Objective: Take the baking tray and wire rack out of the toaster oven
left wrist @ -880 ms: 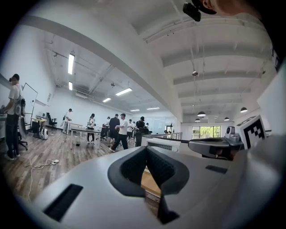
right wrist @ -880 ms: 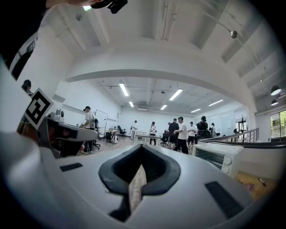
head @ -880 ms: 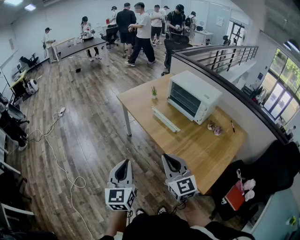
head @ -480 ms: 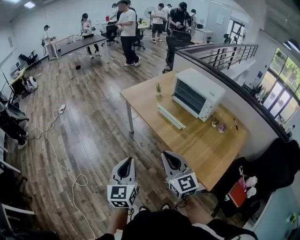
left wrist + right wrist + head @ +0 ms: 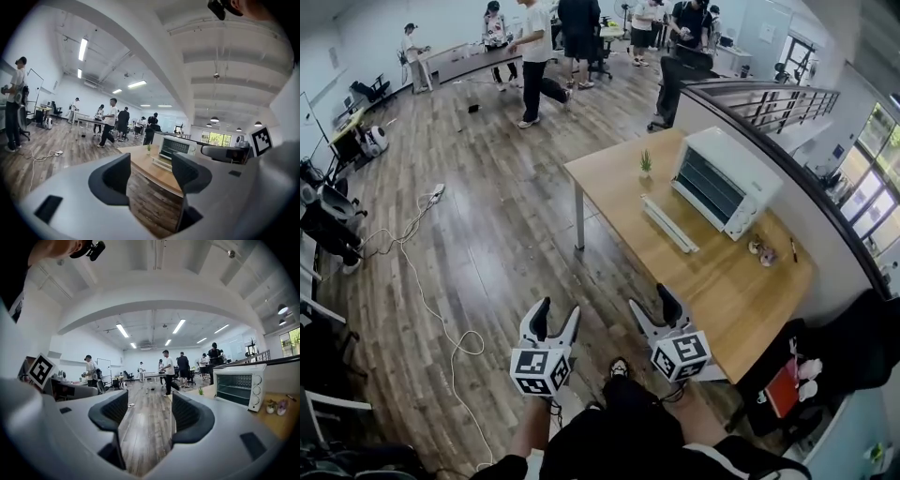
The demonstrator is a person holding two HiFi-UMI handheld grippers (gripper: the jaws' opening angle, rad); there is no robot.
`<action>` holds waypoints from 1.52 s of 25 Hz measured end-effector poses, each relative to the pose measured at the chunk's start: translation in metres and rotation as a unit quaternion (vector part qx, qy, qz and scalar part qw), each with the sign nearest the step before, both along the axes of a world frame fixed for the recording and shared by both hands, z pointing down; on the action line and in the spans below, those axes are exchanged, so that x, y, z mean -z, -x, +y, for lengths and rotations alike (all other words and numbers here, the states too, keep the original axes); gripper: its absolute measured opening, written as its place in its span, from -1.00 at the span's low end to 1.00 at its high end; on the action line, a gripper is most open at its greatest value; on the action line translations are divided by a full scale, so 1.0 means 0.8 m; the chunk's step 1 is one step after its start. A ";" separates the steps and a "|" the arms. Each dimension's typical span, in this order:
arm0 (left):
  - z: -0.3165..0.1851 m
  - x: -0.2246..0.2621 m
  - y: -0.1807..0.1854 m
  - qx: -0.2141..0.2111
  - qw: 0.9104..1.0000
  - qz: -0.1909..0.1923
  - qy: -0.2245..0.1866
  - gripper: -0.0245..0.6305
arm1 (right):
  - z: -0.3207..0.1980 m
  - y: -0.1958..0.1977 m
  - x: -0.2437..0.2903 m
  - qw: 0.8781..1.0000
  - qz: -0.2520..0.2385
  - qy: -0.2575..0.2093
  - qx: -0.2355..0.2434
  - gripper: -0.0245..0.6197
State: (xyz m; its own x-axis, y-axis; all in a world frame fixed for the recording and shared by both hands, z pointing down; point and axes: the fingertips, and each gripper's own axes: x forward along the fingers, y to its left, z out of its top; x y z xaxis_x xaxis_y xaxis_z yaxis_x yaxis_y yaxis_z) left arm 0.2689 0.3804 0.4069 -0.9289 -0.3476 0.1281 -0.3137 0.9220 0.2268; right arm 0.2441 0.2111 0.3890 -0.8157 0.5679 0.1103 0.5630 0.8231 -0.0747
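Left gripper (image 5: 558,315) and right gripper (image 5: 653,304) gape wide, both empty; toaster oven (image 5: 727,180) at one o'clock, well apart. Likely hazard: tugging its shut door could drag the unbraced oven.

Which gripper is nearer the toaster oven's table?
The right gripper: it hangs beside the table edge, while the left gripper is over the floor, farther from it.

toaster oven (image 5: 724,181): 1 | tabletop (image 5: 712,281): 1 | potted plant (image 5: 646,164): 1 | long white bar (image 5: 669,223): 1 | left gripper (image 5: 558,314) + right gripper (image 5: 652,302): 2
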 end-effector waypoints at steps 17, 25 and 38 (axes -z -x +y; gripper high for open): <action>-0.026 -0.010 0.302 -0.019 0.999 0.002 -0.026 -0.15 | -0.002 0.298 -0.012 1.000 0.008 -0.015 0.017 -0.02; -0.080 -0.025 0.418 -0.053 0.998 0.030 -0.024 -0.15 | -0.061 0.408 -0.026 0.999 0.035 -0.003 -0.018 -0.03; -0.272 -0.027 0.612 -0.231 0.973 0.030 -0.003 -0.15 | -0.229 0.530 -0.056 0.982 0.050 0.028 -0.179 -0.06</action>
